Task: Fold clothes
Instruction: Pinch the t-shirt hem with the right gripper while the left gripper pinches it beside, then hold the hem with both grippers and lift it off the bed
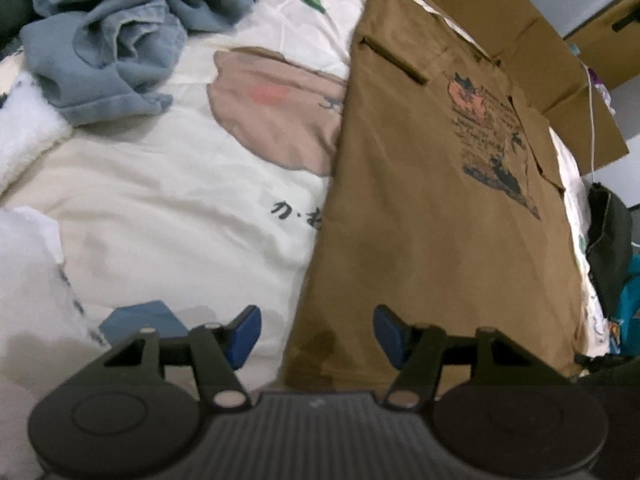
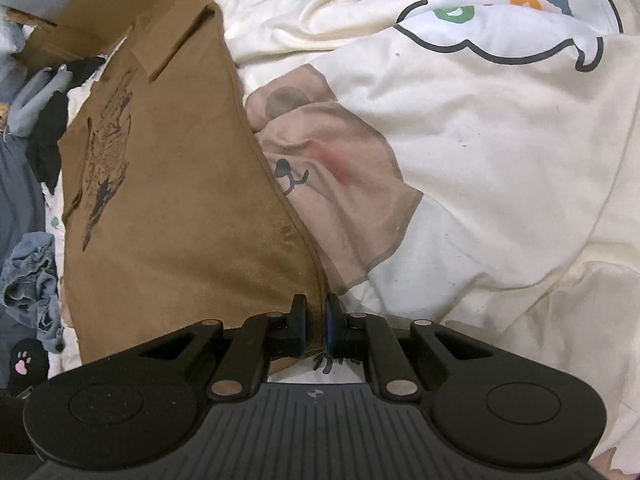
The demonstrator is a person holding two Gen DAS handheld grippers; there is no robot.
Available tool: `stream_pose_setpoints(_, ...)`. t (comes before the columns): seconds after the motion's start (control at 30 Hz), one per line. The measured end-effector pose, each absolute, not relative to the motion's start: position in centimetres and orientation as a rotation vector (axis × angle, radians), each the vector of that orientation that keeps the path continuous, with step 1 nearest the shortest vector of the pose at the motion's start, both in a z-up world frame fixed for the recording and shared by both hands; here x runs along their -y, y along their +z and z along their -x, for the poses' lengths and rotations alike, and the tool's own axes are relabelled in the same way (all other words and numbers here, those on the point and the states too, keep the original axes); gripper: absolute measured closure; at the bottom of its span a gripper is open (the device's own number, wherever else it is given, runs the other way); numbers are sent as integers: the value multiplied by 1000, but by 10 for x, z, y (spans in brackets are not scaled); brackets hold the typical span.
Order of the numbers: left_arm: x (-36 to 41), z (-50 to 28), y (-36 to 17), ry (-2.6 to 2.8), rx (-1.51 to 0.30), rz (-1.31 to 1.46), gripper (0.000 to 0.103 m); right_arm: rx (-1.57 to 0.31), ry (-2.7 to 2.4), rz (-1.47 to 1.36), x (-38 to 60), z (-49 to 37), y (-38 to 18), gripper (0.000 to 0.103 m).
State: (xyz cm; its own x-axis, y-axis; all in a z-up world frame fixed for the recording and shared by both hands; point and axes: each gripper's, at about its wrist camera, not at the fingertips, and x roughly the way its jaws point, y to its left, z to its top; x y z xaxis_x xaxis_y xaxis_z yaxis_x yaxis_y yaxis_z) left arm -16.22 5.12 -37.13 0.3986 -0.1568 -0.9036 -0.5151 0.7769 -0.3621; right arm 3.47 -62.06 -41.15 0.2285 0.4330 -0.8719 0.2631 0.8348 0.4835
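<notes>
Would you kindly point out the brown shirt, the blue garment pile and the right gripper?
brown shirt (image 1: 432, 208), left wrist view, on its flat middle panel.
blue garment pile (image 1: 116, 40), left wrist view, on its crumpled folds.
right gripper (image 2: 316, 324), right wrist view, between fingertips pinching the shirt's edge.

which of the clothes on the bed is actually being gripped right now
The brown printed T-shirt: the right gripper is shut on its edge. The blue-grey crumpled garments lie untouched.

Each camera sits just behind its claw, looking forward along the fingers and down at the bed from close range. The left wrist view faces up the folded brown printed T-shirt (image 1: 432, 200) from its hem. The right wrist view looks along the same shirt's edge (image 2: 168, 200). Both share the cream cartoon-printed duvet (image 1: 180, 208) (image 2: 500, 160).
</notes>
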Motion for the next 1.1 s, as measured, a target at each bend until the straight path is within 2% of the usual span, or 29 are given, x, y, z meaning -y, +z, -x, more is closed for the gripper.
stream_pose_setpoints(0.03, -52, 163, -376, 256, -1168, 689, 42, -1364, 123, -616, 620, -36, -411, 96)
stream_pose_setpoints(0.13, -53, 166, -391, 275, -1191, 717, 56, -1386, 115, -593, 617, -39, -411, 96)
stream_pose_setpoints(0.2, -52, 166, -399, 281, -1223, 691, 73, -1398, 113, -573, 615, -42, -410, 96)
stream_pose_setpoints(0.27, -49, 167, -405, 287, -1252, 661, 78, -1403, 113, -563, 614, -43, -408, 96)
stream_pose_setpoints(0.67, -25, 166, -413, 235, -1267, 558, 68, -1440, 115, -531, 612, -39, -408, 95)
stream_pose_setpoints(0.87, -22, 172, -413, 282, -1256, 595, 69, -1448, 106, -523, 604, -41, -414, 95)
stream_pose_setpoints(0.97, -22, 176, -414, 313, -1248, 626, 74, -1445, 105, -513, 603, -42, -415, 95)
stream_pose_setpoints(1.07, -25, 178, -415, 330, -1249, 669, 97, -1410, 106, -480, 601, -42, -411, 96)
stream_pose_setpoints(1.1, -27, 179, -413, 329, -1246, 688, 98, -1377, 112, -466, 601, -42, -406, 96)
